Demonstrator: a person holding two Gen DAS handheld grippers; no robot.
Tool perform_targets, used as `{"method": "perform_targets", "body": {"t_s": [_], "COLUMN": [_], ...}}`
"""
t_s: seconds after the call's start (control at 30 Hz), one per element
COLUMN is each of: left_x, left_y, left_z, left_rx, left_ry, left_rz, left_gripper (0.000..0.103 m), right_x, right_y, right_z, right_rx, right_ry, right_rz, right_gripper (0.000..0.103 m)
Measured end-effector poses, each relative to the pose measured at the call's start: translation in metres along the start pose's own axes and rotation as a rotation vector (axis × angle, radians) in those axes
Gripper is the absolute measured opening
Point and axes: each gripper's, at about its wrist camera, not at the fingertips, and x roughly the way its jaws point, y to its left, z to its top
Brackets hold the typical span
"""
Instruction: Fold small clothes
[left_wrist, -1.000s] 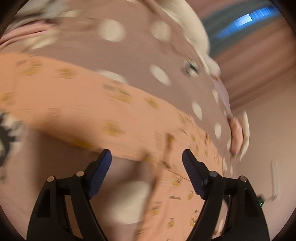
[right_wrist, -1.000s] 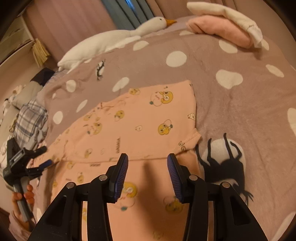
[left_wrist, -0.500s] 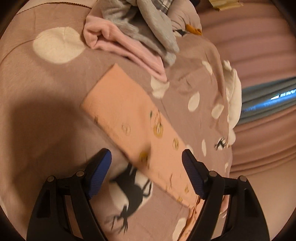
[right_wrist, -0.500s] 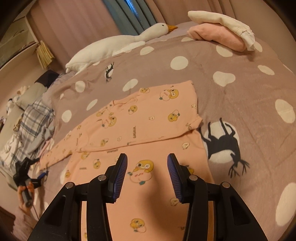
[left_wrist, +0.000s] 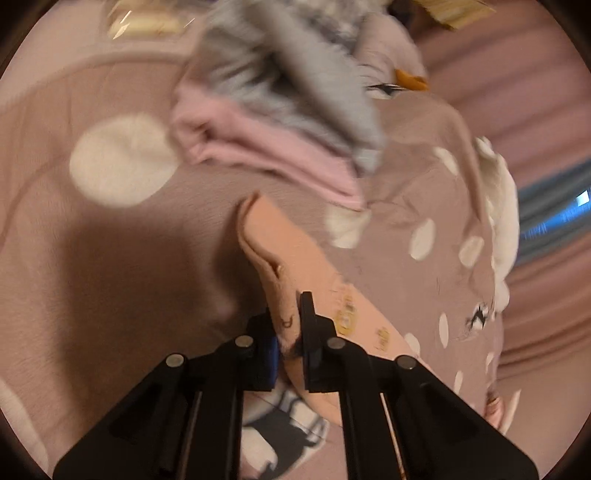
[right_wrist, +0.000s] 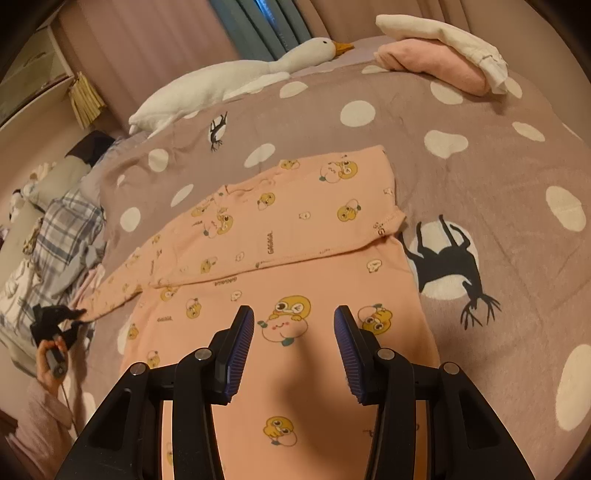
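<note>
- Your left gripper (left_wrist: 291, 332) is clenched on the peach shirt (right_wrist: 280, 236), pinching a sleeve end (left_wrist: 273, 251) near the frame center; the fabric sticks up past the jaws with a fold in it.
- Left view is motion-blurred; the sleeve runs from the jaws toward the lower right over the spotted bedspread (left_wrist: 110, 258).
- A pink garment (left_wrist: 258, 147) and a grey garment (left_wrist: 295, 85) are piled at upper center of the left view, just beyond the sleeve tip.
- Your right gripper (right_wrist: 293, 343) is released, jaws wide apart, hovering over the shirt body at lower center; touching or not, can't tell.
- Right view: shirt lies flat on the bedspread, one part folded across the middle, sleeve stretching to the left edge where your left gripper holds it.
- Goose plush (right_wrist: 229, 77) lies at top center, folded pink and white clothes (right_wrist: 439, 55) at upper right, plaid cloth (right_wrist: 62, 236) at the left.
</note>
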Motion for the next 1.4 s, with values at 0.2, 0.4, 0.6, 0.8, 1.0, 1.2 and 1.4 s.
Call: {"method": "perform_targets", "body": {"t_s": [0.2, 0.4, 0.6, 0.8, 1.0, 1.2, 1.4], "left_x": [-0.031, -0.032, -0.002, 0.039, 0.078, 0.053, 0.018], "left_y": [-0.092, -0.189, -0.263, -0.298, -0.284, -0.273, -0.23], "left_z": [-0.023, -0.078, -0.171, -0.275, -0.316, -0.305, -0.275], "left_rx": [0.245, 0.446, 0.62, 0.818, 0.852, 0.852, 0.817], "left_ry": [-0.017, 0.049, 0.176, 0.311, 0.489, 0.496, 0.432], "left_rz": [-0.12, -0.237, -0.282, -0.231, -0.169, -0.252, -0.255], "left_gripper": [0.006, 0.006, 0.006, 0.007, 0.049, 0.071, 0.077], "right_x": [-0.001, -0.009, -0.019, -0.023, -0.022, -0.015, 0.013], "right_y": [-0.005, -0.01, -0.026, -0.044, -0.054, -0.048, -0.02], "right_z": [-0.004, -0.01, -0.011, -0.015, -0.017, -0.012, 0.007], "right_rx": [0.011, 0.007, 0.019, 0.066, 0.102, 0.1, 0.097], "right_ry": [-0.002, -0.01, -0.027, -0.036, -0.027, -0.011, 0.031], "right_rz": [0.017, 0.035, 0.038, 0.032, 0.047, 0.089, 0.203], "right_gripper": [0.047, 0.047, 0.047, 0.047, 0.047, 0.047, 0.048]}}
